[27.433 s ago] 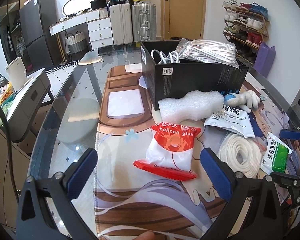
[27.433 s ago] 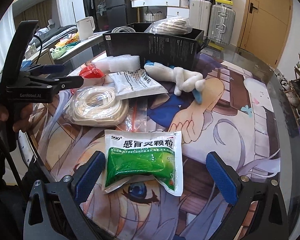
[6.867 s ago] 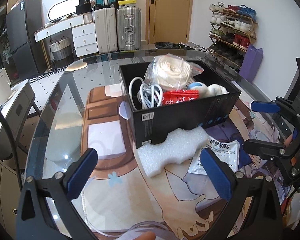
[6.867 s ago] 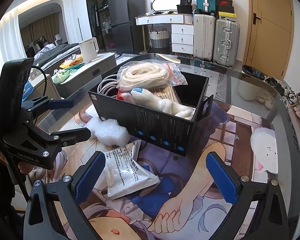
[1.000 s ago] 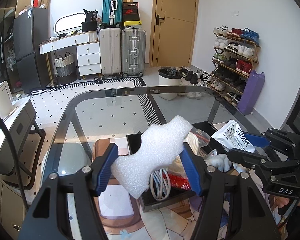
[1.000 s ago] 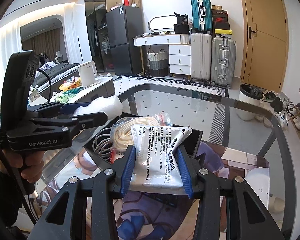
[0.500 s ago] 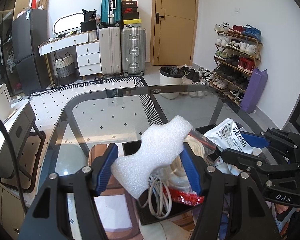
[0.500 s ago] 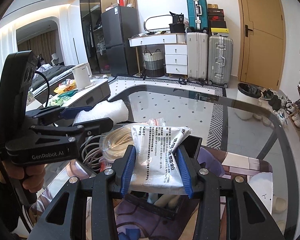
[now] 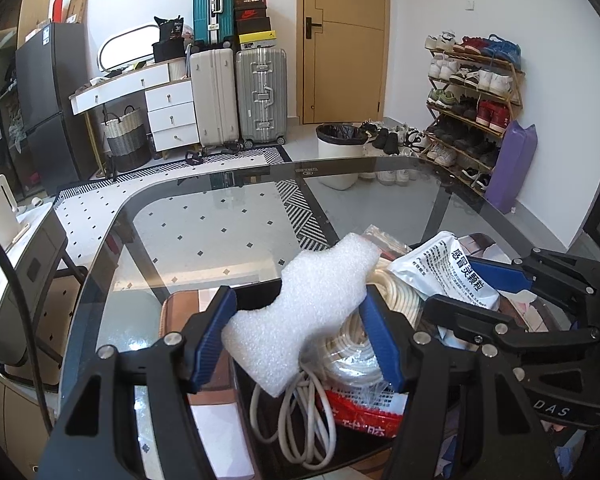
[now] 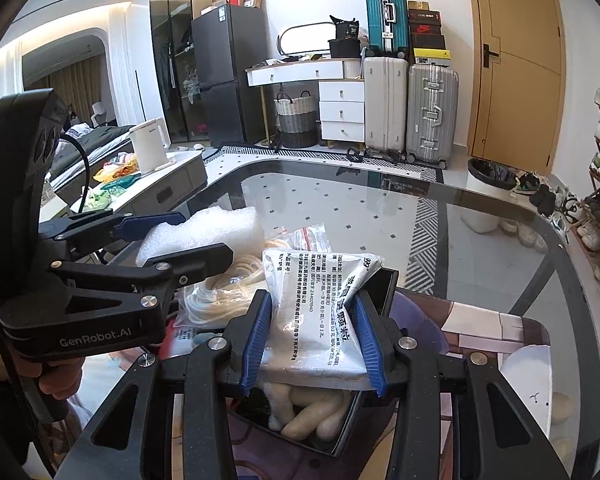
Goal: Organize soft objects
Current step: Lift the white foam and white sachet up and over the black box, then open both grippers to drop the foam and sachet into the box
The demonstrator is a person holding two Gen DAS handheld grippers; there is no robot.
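Both tongs now low over the box (image 10: 374, 286) — last two soft items about to go in.
Left tongs (image 9: 298, 338) clamp the foam block (image 9: 306, 312), right tongs (image 10: 312, 338) pinch the white sachet (image 10: 320, 312); both have dropped closer — box directly beneath, release next.

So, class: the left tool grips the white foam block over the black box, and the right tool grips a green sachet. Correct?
Not quite. The right tool grips a white printed sachet, not a green one, as the right wrist view shows. The left tool does grip the white foam block over the black box.

Black left gripper (image 9: 296, 332) and right gripper (image 10: 312, 336), blue ribbed pads, silver screws
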